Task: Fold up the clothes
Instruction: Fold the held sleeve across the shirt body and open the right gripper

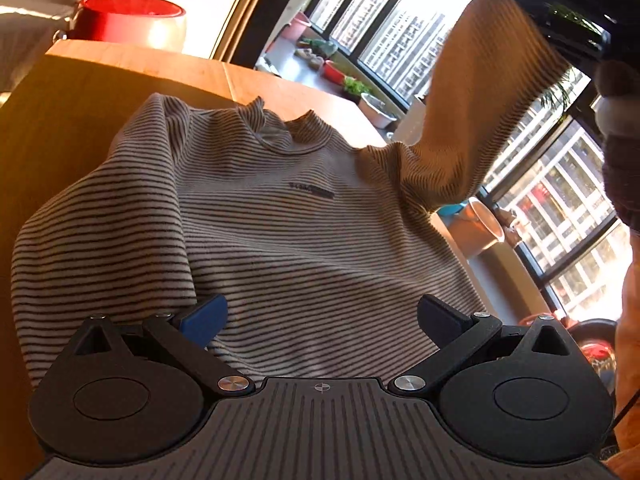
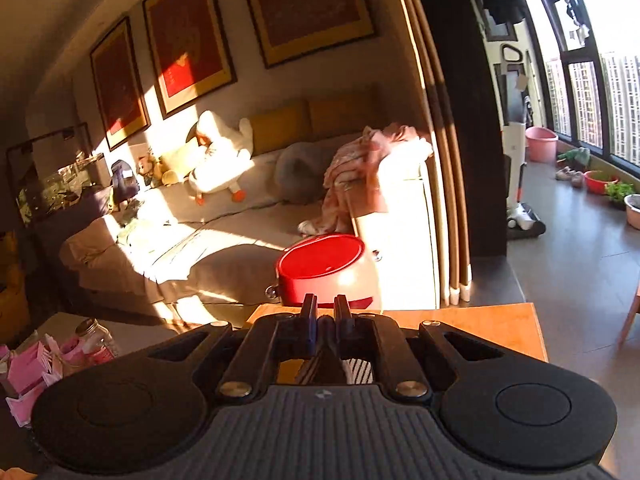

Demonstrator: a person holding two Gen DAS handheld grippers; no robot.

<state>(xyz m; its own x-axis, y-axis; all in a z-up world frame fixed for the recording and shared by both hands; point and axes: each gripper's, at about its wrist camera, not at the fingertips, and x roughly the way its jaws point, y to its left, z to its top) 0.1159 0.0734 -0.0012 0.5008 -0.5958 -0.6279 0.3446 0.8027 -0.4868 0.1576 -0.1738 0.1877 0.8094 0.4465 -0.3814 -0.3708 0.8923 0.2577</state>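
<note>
Wooden and warm orange in low sunlight, the tabletop (image 1: 100,92) carries a striped long-sleeved shirt (image 1: 280,240) laid front-up, its neckline (image 1: 286,136) pointing away from the left wrist camera and a small dark printed label (image 1: 311,190) on the chest. Thin dark stripes run across the pale, soft-looking knit, which lies mostly flat with gentle ripples, one sleeve folded down along the near left edge. The other sleeve (image 1: 472,120) is lifted clear of the tabletop toward the upper right, hanging as a broad ribbed flap, backlit to a tan glow, its top end meeting the dark body of the right hand-held gripper (image 1: 568,12). From the right wrist view, the right hand-held gripper (image 2: 325,312) has its two blue-padded fingers drawn close together, pinching a bunched ridge of striped fabric (image 2: 332,368) that falls beneath them. The left hand-held gripper (image 1: 322,320) hovers over the shirt's lower hem with its fingers spread wide, one bright blue pad (image 1: 206,318) and one darker pad on either side, holding nothing. Beyond the far edge of the tabletop stands a round red-topped pot (image 2: 326,272) with a glossy pale side, catching strong glare. Behind it a sofa (image 2: 200,240) with a white plush goose (image 2: 222,156) sits under framed red pictures (image 2: 188,36), and tall dark-framed windows (image 1: 400,24) line the balcony.
</note>
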